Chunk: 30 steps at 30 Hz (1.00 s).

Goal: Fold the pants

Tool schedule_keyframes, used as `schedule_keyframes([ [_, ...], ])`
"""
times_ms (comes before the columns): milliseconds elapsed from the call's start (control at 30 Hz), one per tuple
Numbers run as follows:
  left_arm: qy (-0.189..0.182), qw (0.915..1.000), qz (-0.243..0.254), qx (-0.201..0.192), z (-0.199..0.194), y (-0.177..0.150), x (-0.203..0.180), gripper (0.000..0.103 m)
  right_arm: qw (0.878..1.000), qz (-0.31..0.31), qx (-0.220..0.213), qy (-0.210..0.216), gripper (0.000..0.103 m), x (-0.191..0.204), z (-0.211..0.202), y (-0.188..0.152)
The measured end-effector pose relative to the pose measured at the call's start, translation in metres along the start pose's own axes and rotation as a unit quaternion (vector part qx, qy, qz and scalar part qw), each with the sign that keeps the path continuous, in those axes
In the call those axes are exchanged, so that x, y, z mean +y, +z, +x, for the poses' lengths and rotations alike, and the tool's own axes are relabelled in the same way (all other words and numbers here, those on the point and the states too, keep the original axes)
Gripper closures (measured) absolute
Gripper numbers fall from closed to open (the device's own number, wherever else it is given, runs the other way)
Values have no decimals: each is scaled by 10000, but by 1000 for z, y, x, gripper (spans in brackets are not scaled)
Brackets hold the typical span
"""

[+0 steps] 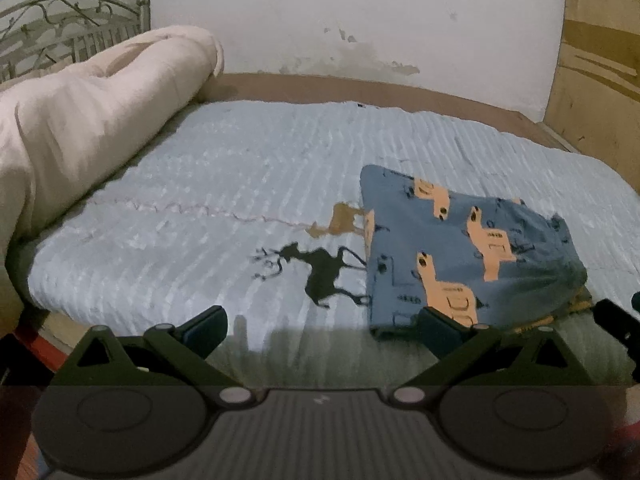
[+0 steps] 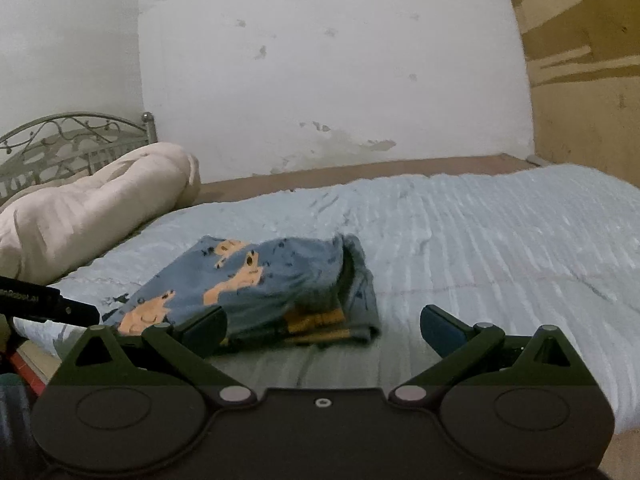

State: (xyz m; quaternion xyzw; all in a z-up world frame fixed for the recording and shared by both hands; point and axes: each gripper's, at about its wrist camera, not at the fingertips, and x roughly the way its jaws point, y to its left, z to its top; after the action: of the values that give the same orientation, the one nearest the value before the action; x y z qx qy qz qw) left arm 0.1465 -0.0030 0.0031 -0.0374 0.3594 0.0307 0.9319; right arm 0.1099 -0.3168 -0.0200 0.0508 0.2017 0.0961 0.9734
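- White plaster wall (image 1: 360, 12), stained and flaking low down, closes the far side of the room; a brown strip of bed base (image 1: 320, 88) runs along its foot.
- At the far left stands a grey wrought-metal headboard (image 1: 68, 28) with scrollwork, and in front of it lies a bulky cream rolled-up duvet (image 1: 80, 120) along the left edge of the bed.
- A pale blue ribbed bedspread (image 1: 220, 184) covers the mattress; it carries a dark reindeer print (image 1: 320, 276) and a tan one (image 1: 344, 220) just beyond it, with a thin stitched line trailing off to the left.
- No box, basket or other container shows in either view.
- The left gripper (image 1: 322, 330) hangs over the near edge of the bed, its fingers spread wide and holding nothing; its right finger overlaps the near corner of the garment in the left wrist view, though contact cannot be judged.
- Folded blue pants with orange llama prints (image 1: 460, 248) lie in a compact stack on the bedspread, right of the reindeer prints; a yellow-striped layer peeks from the stack's near right edge.
- The right gripper (image 2: 322, 330) is likewise wide open and empty, near the right side of the stack.
- Light-brown plywood panelling (image 1: 600, 60) stands at the far right.
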Motion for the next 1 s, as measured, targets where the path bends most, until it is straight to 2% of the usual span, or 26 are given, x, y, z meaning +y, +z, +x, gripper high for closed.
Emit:
schedule_keyframes([
  [300,8,9997,138,-188,15,27,-6,1,9992,-215,209,246,1,-8,34,37],
  [567,-271,9991,281,-149,53,56,-17,1,9947,337,682,686,1,-35,91,71],
  [733,-361,9977,568,-6,79,57,-32,1,9818,870,1342,1020,1,-54,131,69],
  [867,-327,9972,627,226,99,51,-36,1,9741,1022,1741,1015,1,-60,147,55],
  [1000,-414,9975,520,254,105,45,-33,1,9779,875,1564,1078,1,-59,144,43],
])
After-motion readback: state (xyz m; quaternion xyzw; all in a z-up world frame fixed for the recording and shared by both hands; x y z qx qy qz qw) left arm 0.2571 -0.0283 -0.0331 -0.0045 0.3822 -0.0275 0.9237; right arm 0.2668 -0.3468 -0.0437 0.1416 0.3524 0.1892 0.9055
